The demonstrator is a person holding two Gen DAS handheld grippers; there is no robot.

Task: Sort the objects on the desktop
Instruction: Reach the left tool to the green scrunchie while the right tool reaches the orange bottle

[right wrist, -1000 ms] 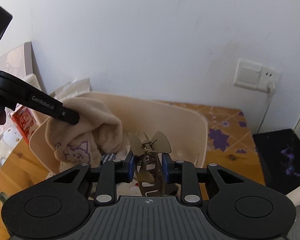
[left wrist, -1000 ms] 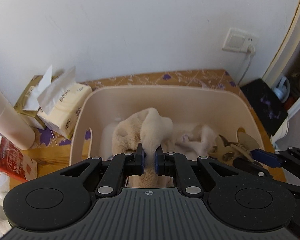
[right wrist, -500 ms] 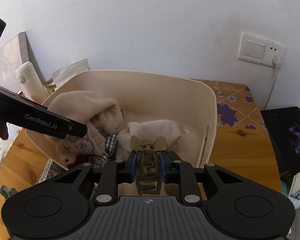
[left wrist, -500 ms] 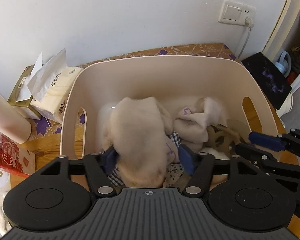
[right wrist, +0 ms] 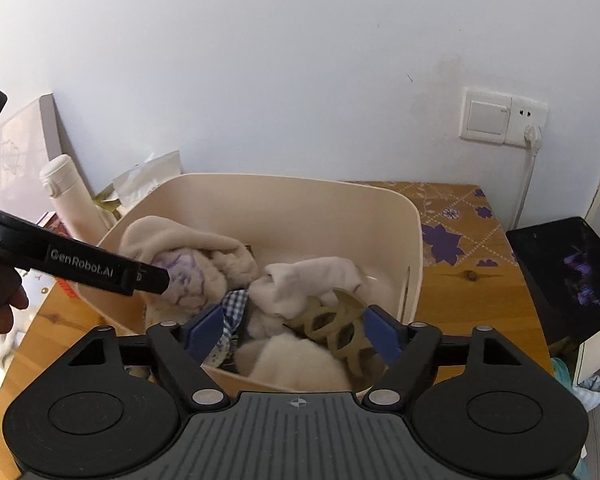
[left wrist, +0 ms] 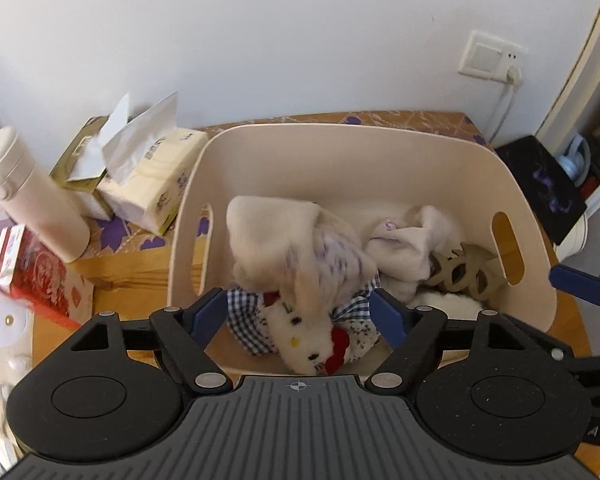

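Note:
A cream plastic bin (left wrist: 340,148) (right wrist: 414,240) stands on the wooden desk. In it lie a cream fleece cloth (left wrist: 284,240) (right wrist: 188,256), a second pale cloth (left wrist: 404,248) (right wrist: 308,280), a white plush toy with a checked dress (left wrist: 300,332) and a tan hair claw clip (left wrist: 464,272) (right wrist: 336,328). My left gripper (left wrist: 300,316) is open above the bin's near edge, with the fleece cloth lying loose between its fingers. My right gripper (right wrist: 296,332) is open over the bin, with the claw clip free beside its right finger.
Left of the bin stand tissue packs (left wrist: 148,184), a white bottle (left wrist: 32,196) (right wrist: 72,196) and a red carton (left wrist: 36,276). A wall socket with a cable (right wrist: 504,120) is at the right. A dark pad (right wrist: 560,276) lies off the desk's right edge.
Both grippers opened. The left one let go of the fleece cloth, which fell into the bin. The right one let go of the claw clip, which now lies in the bin.

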